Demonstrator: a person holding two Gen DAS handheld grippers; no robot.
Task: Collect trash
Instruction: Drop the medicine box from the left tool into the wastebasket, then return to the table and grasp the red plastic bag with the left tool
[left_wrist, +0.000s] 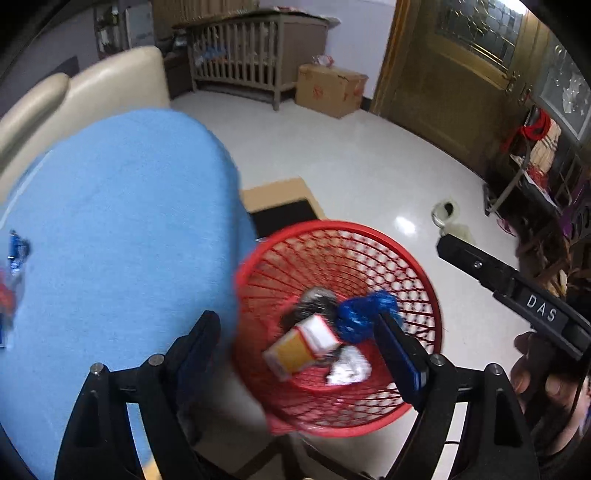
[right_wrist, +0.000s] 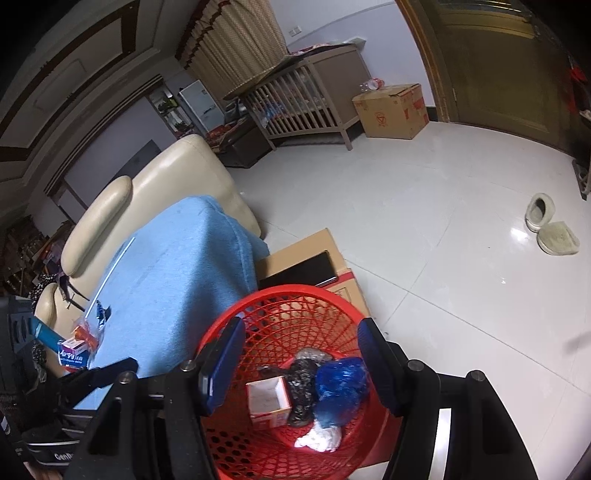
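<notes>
- Left gripper (left_wrist: 295, 354): jaws wide, nothing between, above red basket (left_wrist: 424, 269) at lower centre.
- Right gripper (right_wrist: 299, 365): jaws apart, empty, over same basket.
- Inside: small carton (right_wrist: 267, 400), blue bag (right_wrist: 341, 384), white wad (right_wrist: 319, 439).

A glossy white tile floor (right_wrist: 424, 229) spreads before the wooden crib (right_wrist: 306, 99); cardboard box (right_wrist: 391, 110) beside it, cream sofa (right_wrist: 166, 184) nearer.
</notes>
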